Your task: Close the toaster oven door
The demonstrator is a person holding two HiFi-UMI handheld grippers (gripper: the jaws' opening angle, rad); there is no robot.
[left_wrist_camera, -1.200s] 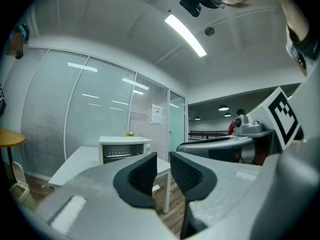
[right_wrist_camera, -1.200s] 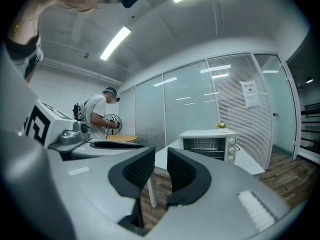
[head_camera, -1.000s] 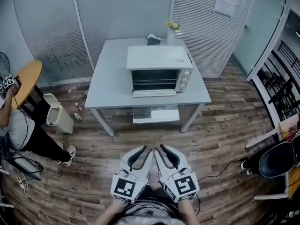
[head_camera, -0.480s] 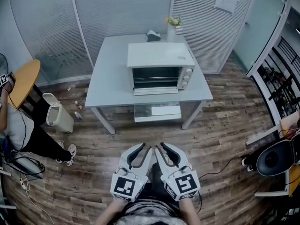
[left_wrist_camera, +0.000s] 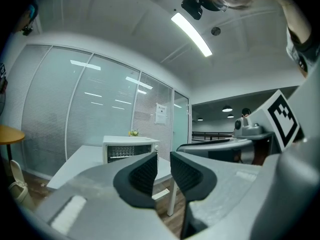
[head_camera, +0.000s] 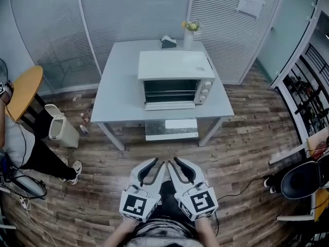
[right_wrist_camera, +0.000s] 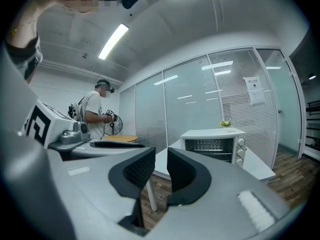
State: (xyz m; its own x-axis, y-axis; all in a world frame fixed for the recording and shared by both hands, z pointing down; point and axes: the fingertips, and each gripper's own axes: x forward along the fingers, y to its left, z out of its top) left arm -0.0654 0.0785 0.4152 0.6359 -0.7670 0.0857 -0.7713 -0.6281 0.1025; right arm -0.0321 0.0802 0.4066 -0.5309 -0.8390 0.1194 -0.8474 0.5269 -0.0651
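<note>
The white toaster oven (head_camera: pixel 175 78) stands on a pale grey table (head_camera: pixel 118 96) at the far side of the room. Its door (head_camera: pixel 169 105) hangs open, folded down flat at the front. It also shows small in the distance as the toaster oven (left_wrist_camera: pixel 129 149) in the left gripper view and the toaster oven (right_wrist_camera: pixel 212 144) in the right gripper view. My left gripper (head_camera: pixel 156 163) (left_wrist_camera: pixel 163 166) and right gripper (head_camera: pixel 176 162) (right_wrist_camera: pixel 161 169) are held side by side close to my body, far from the table. Each one's jaws stand a narrow gap apart with nothing between them.
A vase of flowers (head_camera: pixel 189 32) and a small box (head_camera: pixel 168 42) sit behind the oven. A low shelf (head_camera: pixel 172 129) lies under the table. At the left are a bin (head_camera: pixel 60 125), a round wooden table (head_camera: pixel 25 89) and a person (right_wrist_camera: pixel 95 114). A black chair (head_camera: pixel 303 176) is at the right.
The head view has shifted a little. Both grippers stay together in front of my body, and the oven door is still down.
</note>
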